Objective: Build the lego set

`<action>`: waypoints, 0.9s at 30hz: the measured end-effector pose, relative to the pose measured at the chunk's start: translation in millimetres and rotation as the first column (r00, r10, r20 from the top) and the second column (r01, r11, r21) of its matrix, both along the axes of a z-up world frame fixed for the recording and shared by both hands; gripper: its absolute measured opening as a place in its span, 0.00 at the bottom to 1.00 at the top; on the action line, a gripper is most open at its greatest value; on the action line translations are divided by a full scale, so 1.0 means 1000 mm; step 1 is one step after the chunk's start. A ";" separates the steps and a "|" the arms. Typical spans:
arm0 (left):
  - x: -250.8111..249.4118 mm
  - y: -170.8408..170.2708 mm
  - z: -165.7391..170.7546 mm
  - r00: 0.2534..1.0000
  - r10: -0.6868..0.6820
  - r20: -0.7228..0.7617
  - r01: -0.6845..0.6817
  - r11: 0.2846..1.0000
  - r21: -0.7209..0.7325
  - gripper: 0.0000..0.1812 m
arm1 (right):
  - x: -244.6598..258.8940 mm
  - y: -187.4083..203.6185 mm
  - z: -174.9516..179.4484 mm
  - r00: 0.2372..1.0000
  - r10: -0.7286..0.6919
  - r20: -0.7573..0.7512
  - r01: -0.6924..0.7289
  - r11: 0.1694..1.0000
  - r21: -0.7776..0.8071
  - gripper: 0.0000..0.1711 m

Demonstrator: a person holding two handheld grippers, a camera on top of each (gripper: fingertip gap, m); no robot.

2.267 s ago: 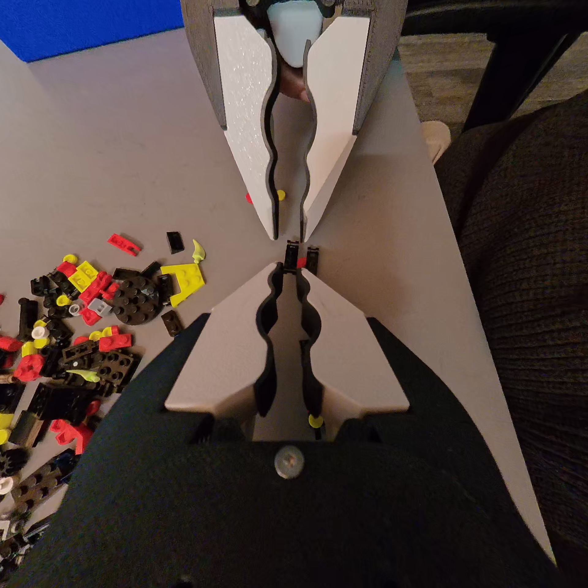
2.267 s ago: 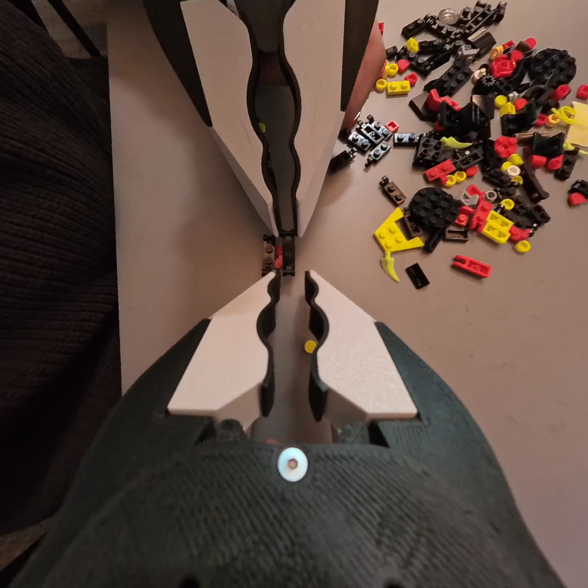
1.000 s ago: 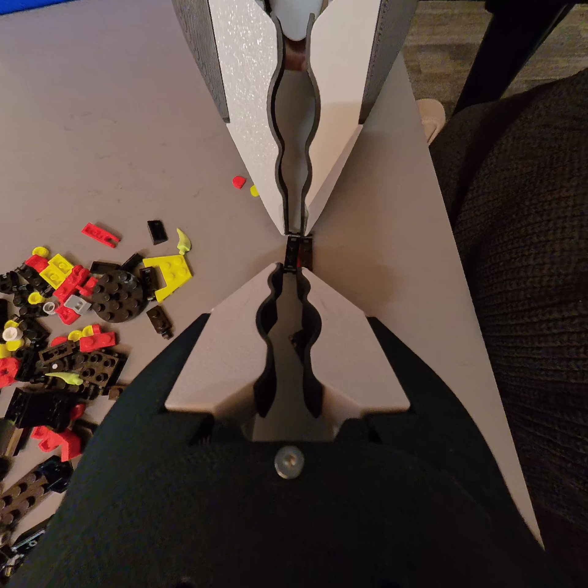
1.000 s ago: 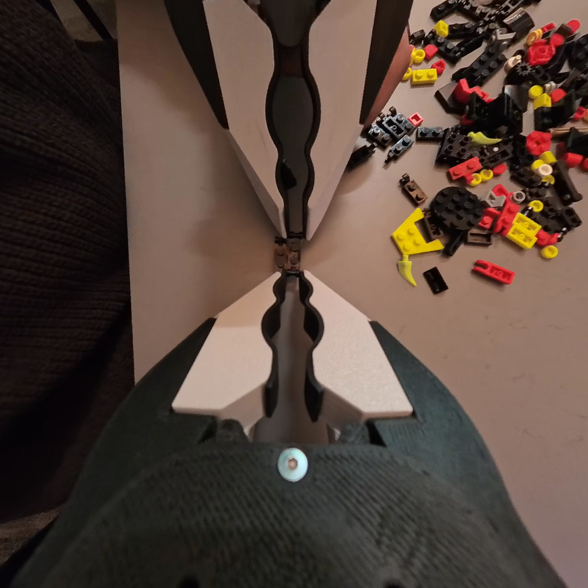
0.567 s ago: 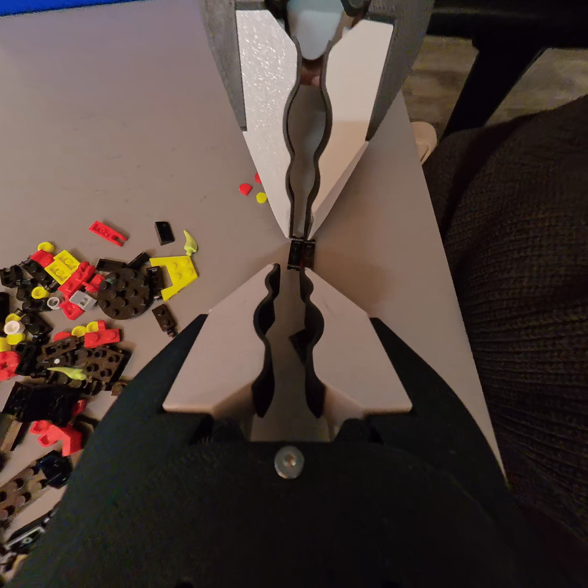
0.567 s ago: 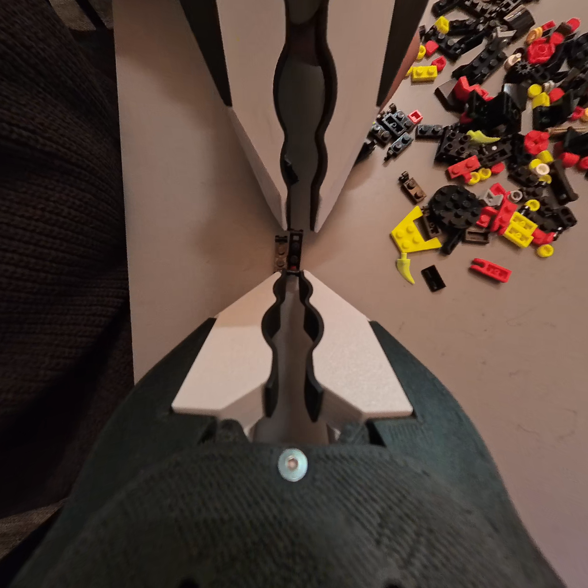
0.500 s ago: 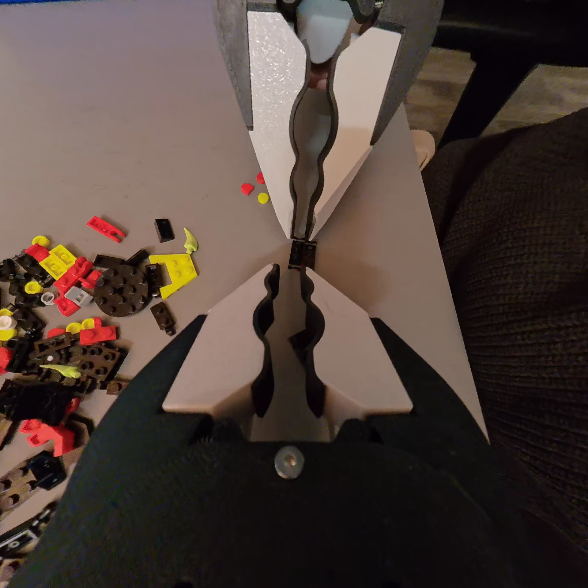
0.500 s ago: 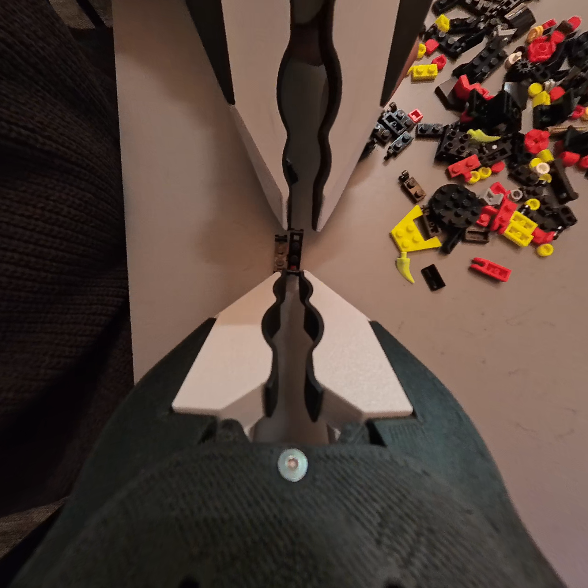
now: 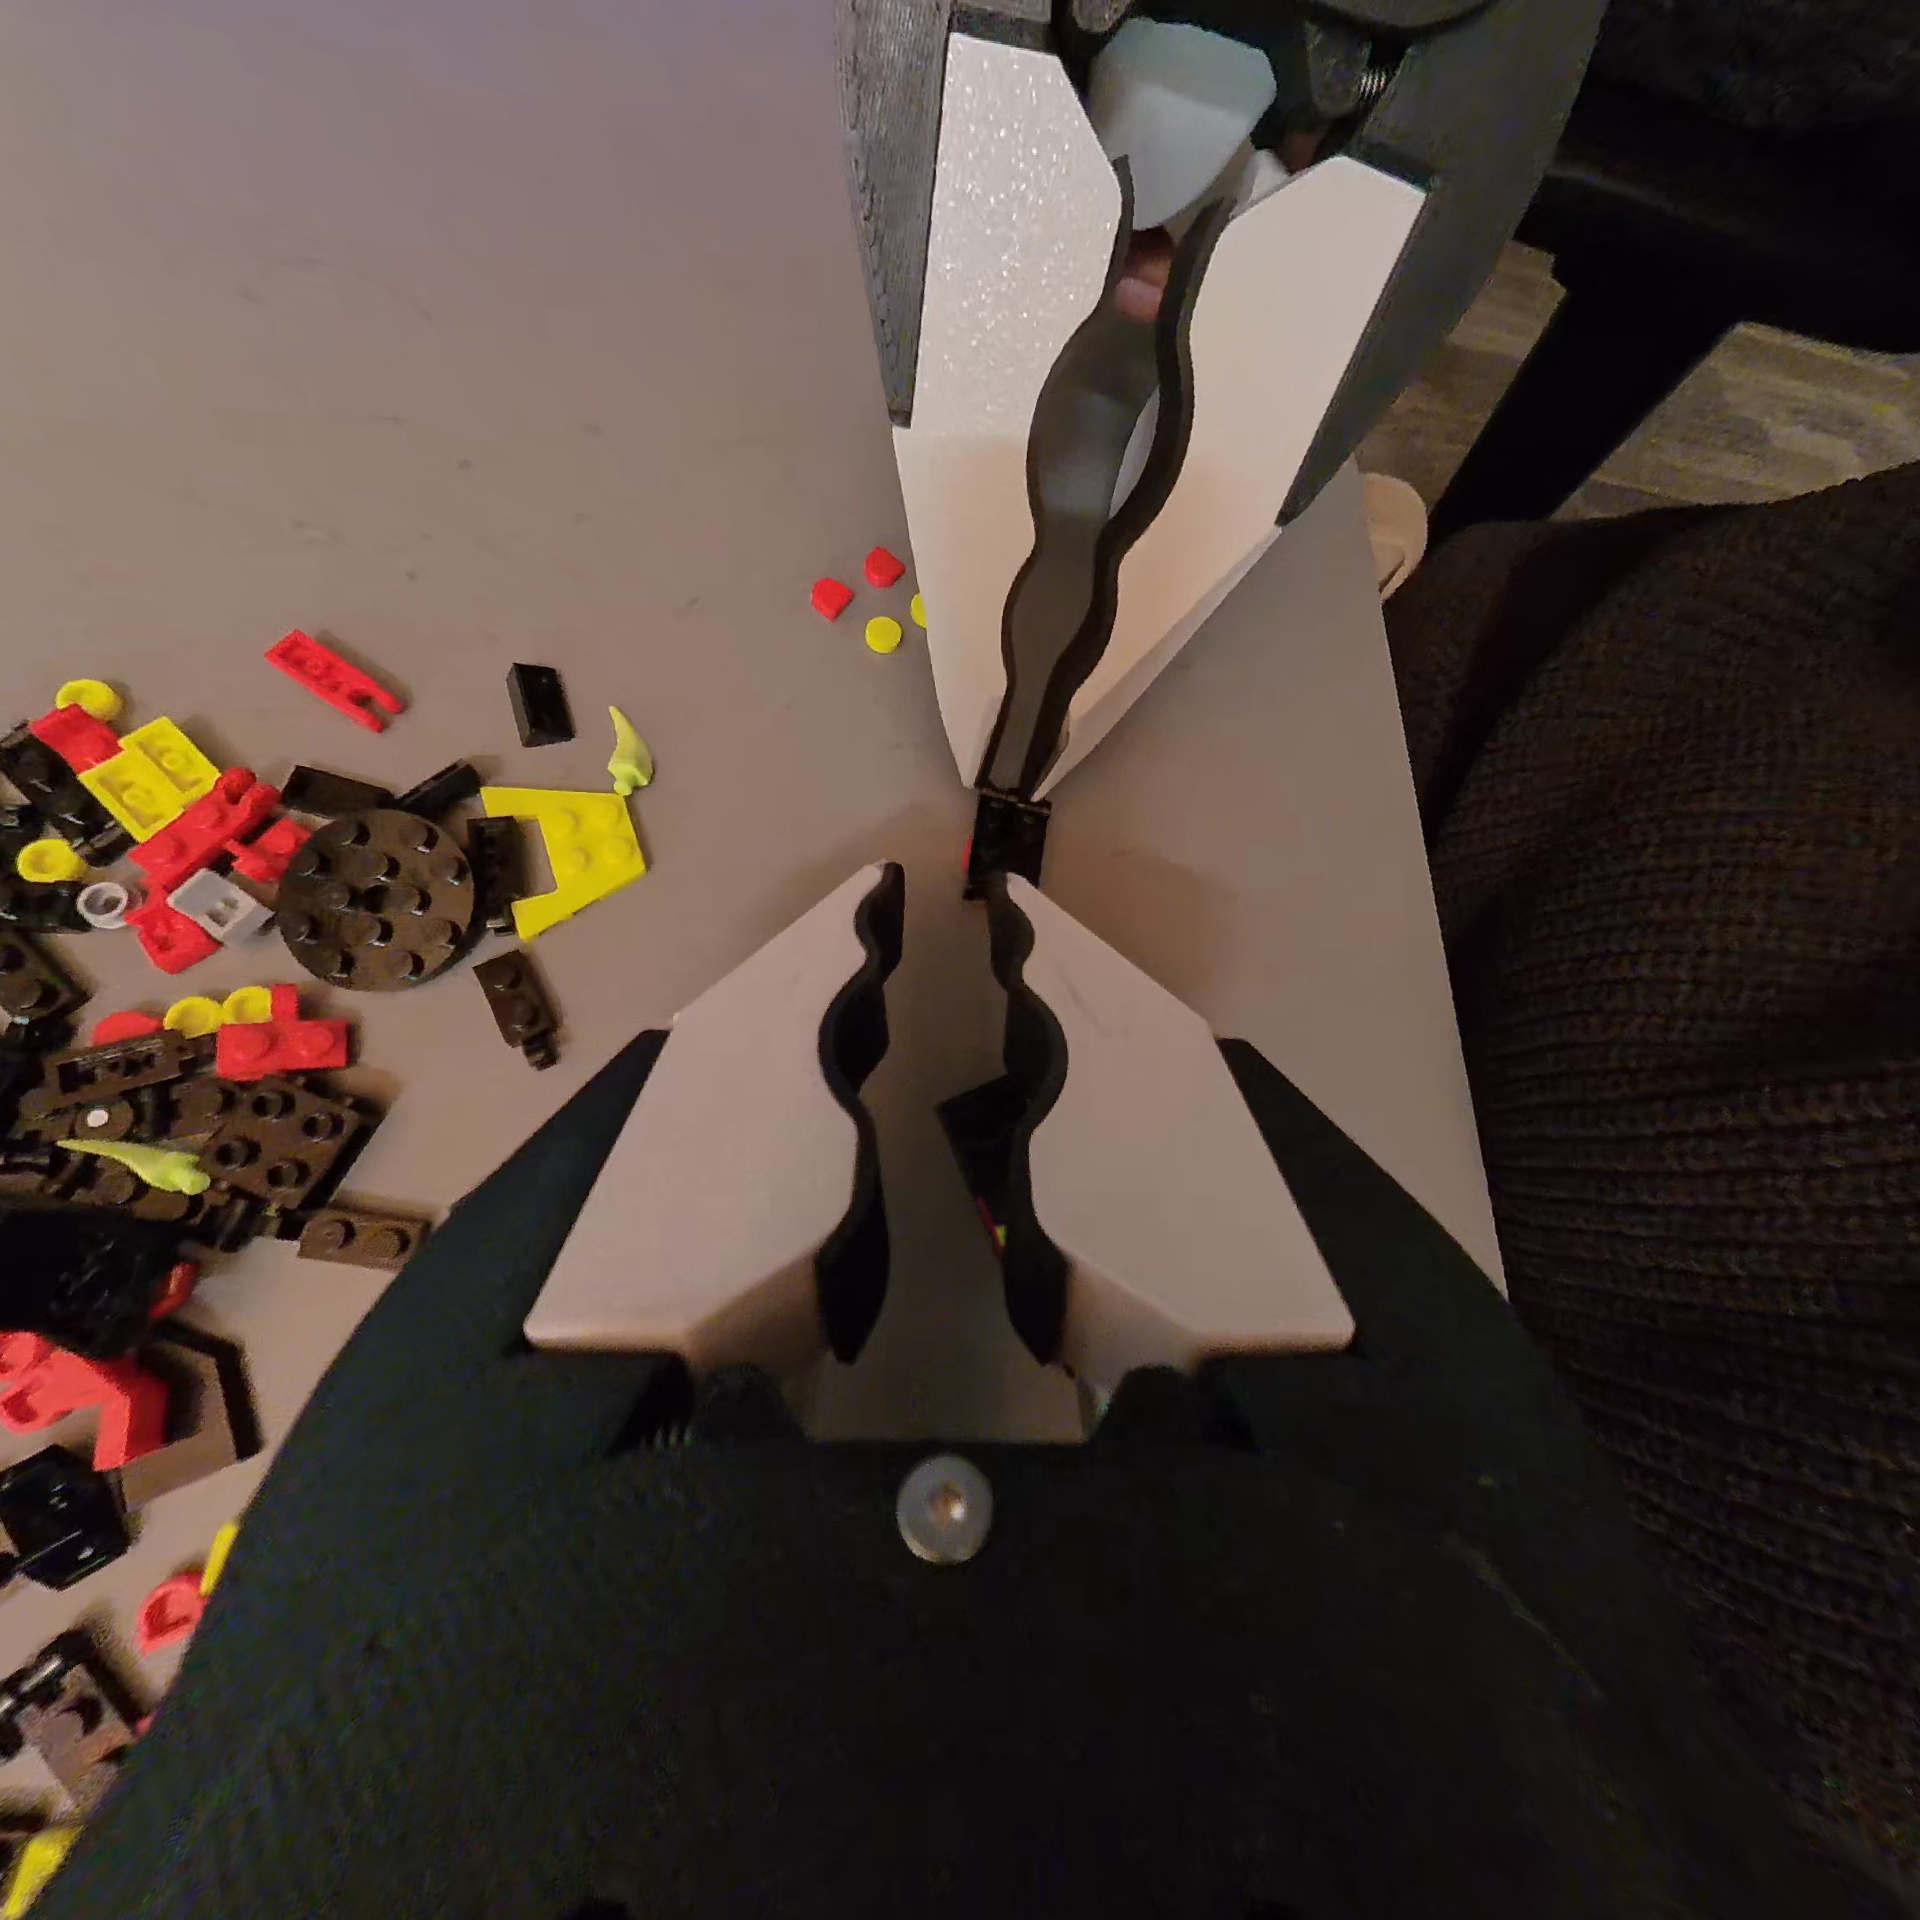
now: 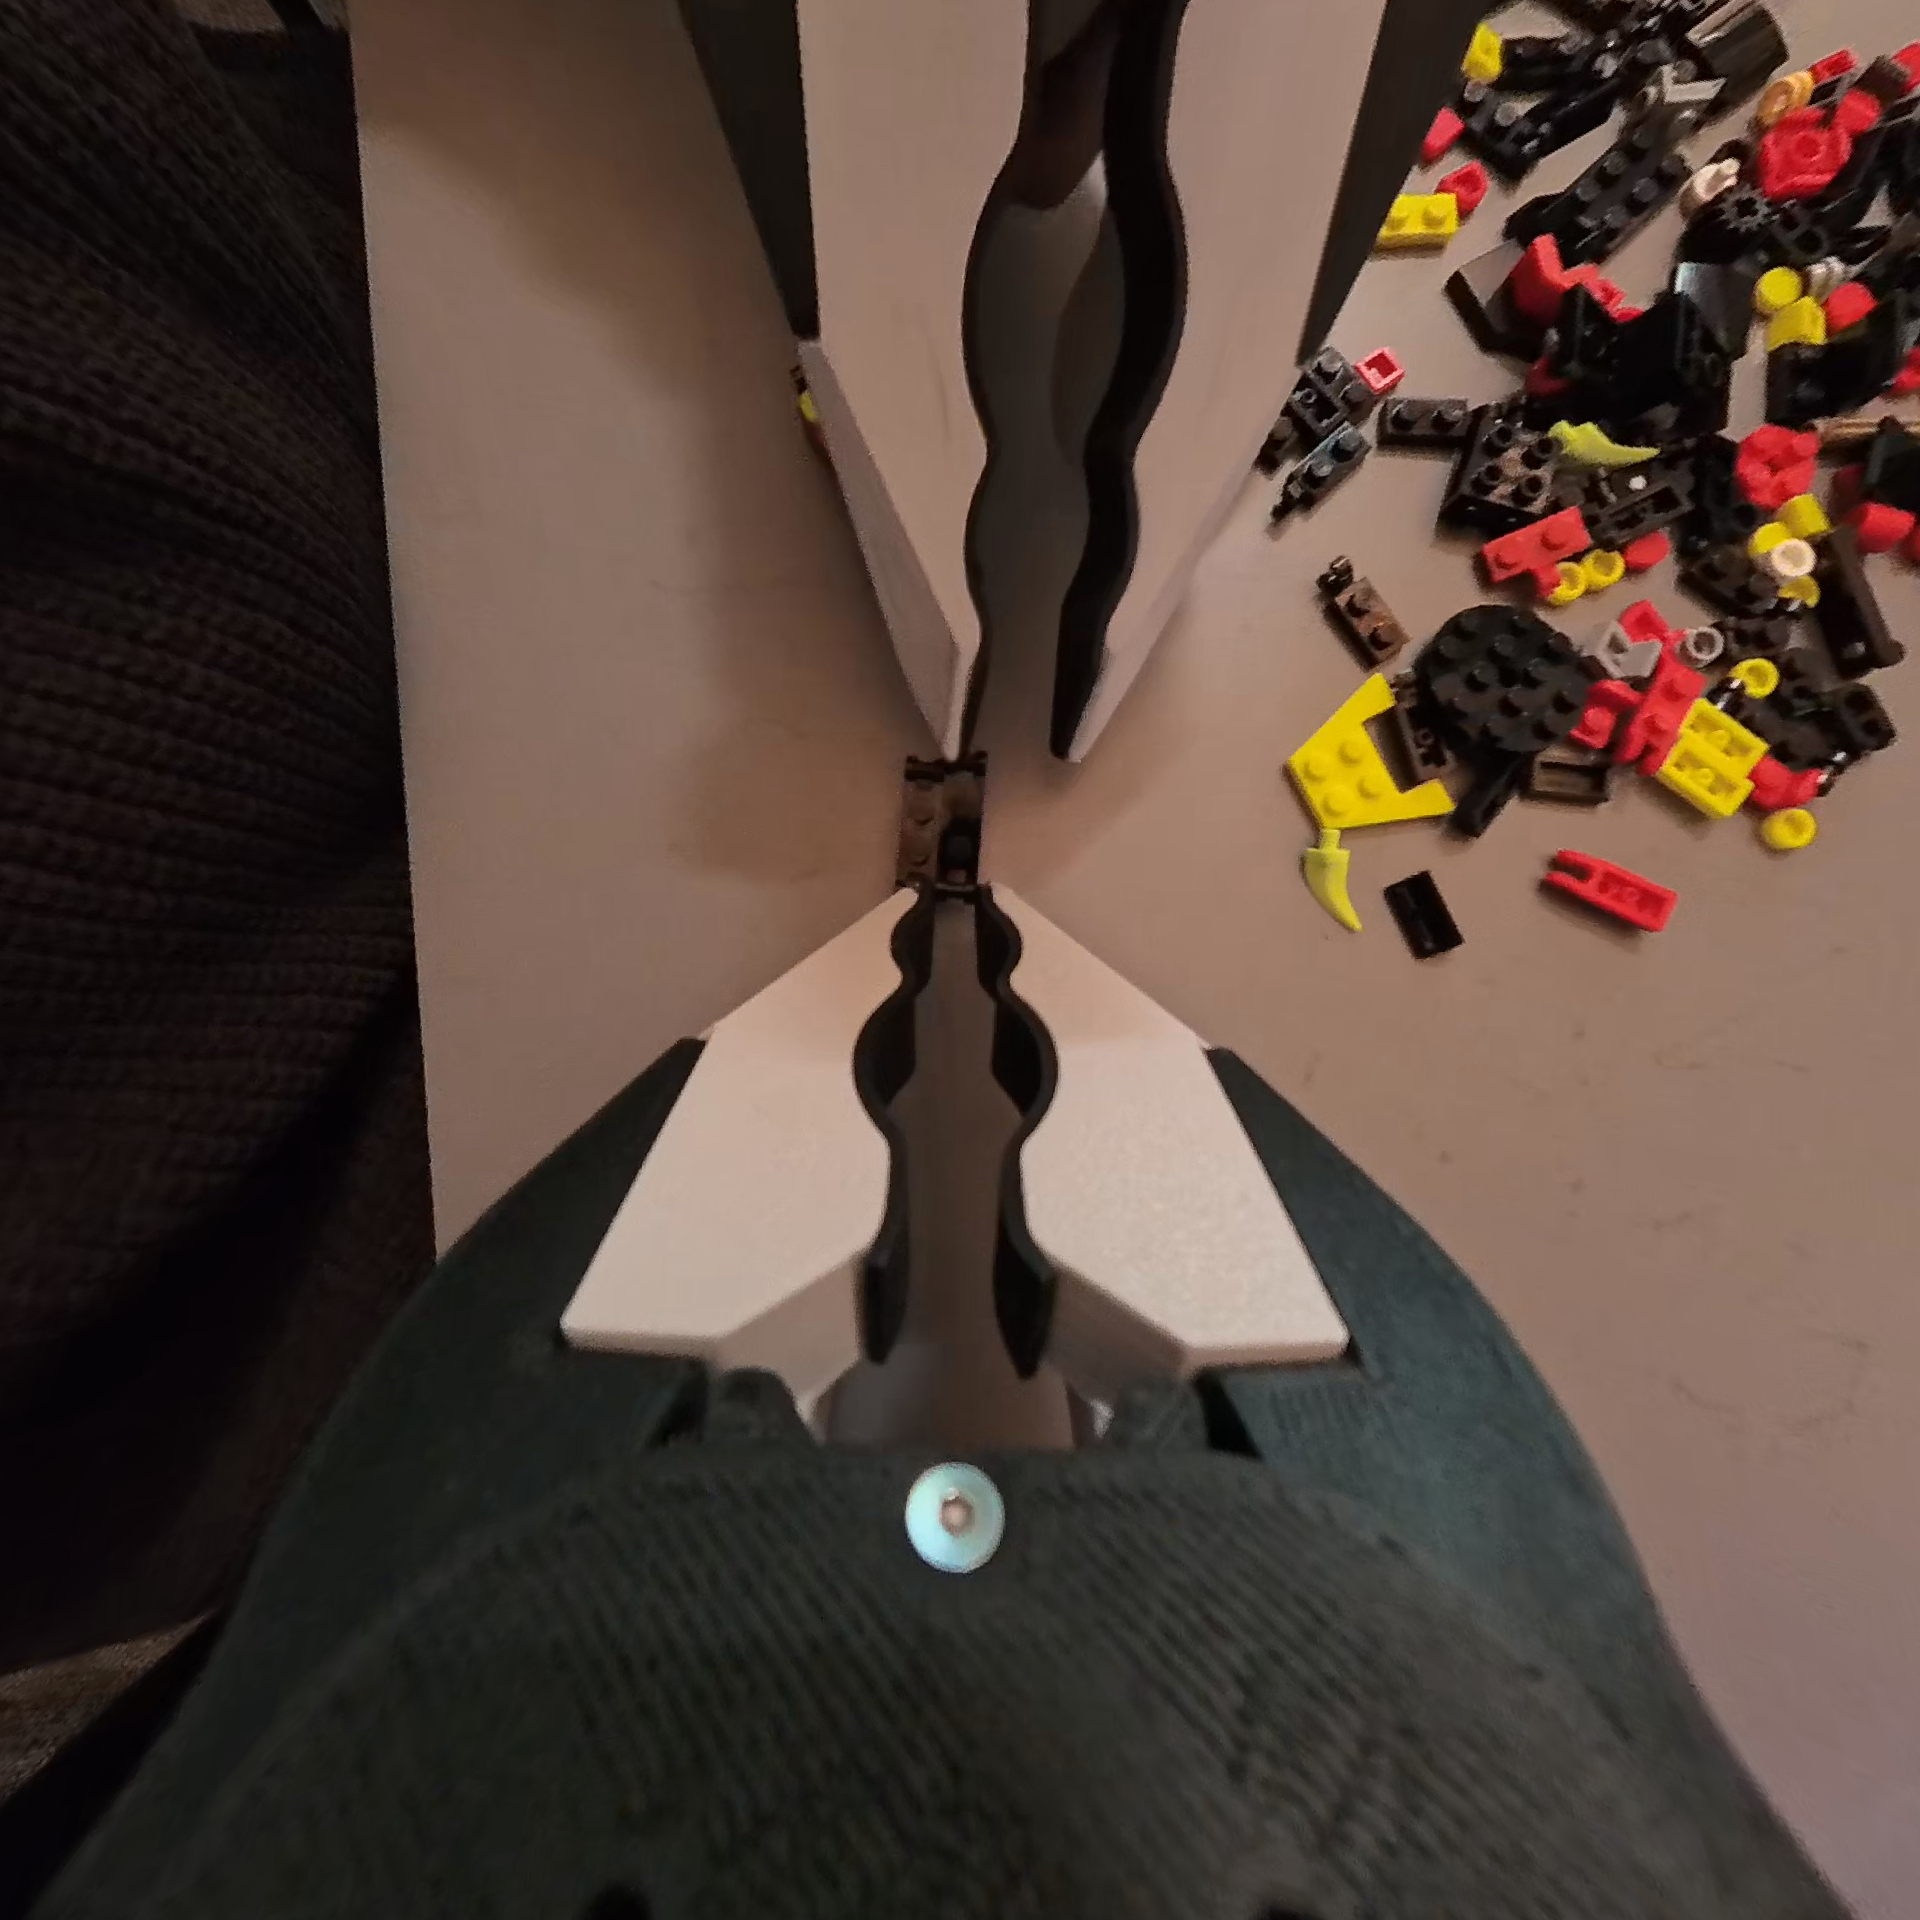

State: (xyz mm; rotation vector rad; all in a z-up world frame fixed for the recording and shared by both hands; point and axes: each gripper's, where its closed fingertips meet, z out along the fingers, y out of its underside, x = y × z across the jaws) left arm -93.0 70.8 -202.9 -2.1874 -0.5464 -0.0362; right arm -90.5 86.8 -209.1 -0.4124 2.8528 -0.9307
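Between the two tips, above the bare near strip of the desk (image 9: pixel 312 312), sits the small black assembly (image 9: pixel 1006 840), and this is a handover in mid-air. The right gripper (image 10: pixel 948 896) has its fingers closed tight on one end of that stack. Opposite, the left gripper (image 9: pixel 943 883) stands parted, a clear gap between its tips, one finger (image 9: pixel 1023 925) just touching the piece and nothing actually pinched. So the whole load looks to be on the right side now. To do this well: keep the right squeeze firm and level, draw the left straight back along its own line so it doesn't nudge the plates apart, and check the joint looks flush before moving on. Off to the side, the loose pile (image 10: pixel 1662 520) waits, yellow wedge plate (image 10: pixel 1351 769) and black round plate (image 9: pixel 376 900) easy to reach.
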 end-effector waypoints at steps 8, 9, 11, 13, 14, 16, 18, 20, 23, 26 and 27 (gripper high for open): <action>-0.001 0.000 -0.001 1.000 0.008 -0.017 -0.009 1.000 -0.019 0.07 | 0.001 0.000 -0.001 1.000 0.004 -0.014 -0.004 1.000 0.010 0.04; -0.002 0.000 -0.002 1.000 0.009 -0.016 -0.009 1.000 -0.020 0.07 | 0.000 -0.001 -0.001 1.000 0.004 -0.013 -0.004 1.000 0.008 0.04; -0.002 0.000 -0.003 1.000 0.012 -0.016 -0.012 1.000 -0.028 0.07 | 0.000 -0.001 0.000 1.000 0.003 -0.016 -0.003 1.000 0.006 0.04; -0.002 0.000 -0.004 1.000 0.011 -0.020 -0.011 0.999 -0.035 0.07 | 0.000 -0.001 0.000 1.000 0.003 -0.015 -0.003 1.000 0.006 0.04; -0.002 0.000 -0.004 1.000 0.010 -0.021 -0.011 0.999 -0.034 0.06 | 0.000 -0.001 0.000 1.000 0.004 -0.016 -0.004 1.000 0.006 0.04; -0.002 0.000 -0.004 1.000 0.007 -0.025 -0.008 0.999 -0.040 0.06 | 0.000 -0.001 0.000 1.000 0.005 -0.016 -0.005 1.000 0.005 0.04; -0.001 0.000 -0.004 1.000 0.005 -0.028 -0.006 0.999 -0.041 0.06 | 0.000 -0.001 0.000 1.000 0.006 -0.016 -0.006 1.000 0.007 0.04; 0.000 0.000 -0.002 1.000 0.000 -0.026 0.000 0.999 -0.037 0.07 | 0.000 -0.001 0.000 1.000 0.010 -0.018 -0.009 1.000 0.007 0.04; 0.002 0.001 -0.003 1.000 -0.010 -0.020 0.009 0.999 -0.041 0.07 | 0.000 -0.001 0.000 1.000 0.019 -0.024 -0.019 1.000 0.008 0.04; 0.003 0.001 -0.004 1.000 -0.015 -0.018 0.014 0.999 -0.044 0.07 | 0.000 -0.001 0.000 0.999 0.035 -0.027 -0.035 0.999 0.011 0.04; 0.003 0.001 -0.004 1.000 -0.014 -0.016 0.013 0.999 -0.043 0.07 | 0.000 -0.001 0.000 0.999 0.040 -0.028 -0.040 0.999 0.013 0.04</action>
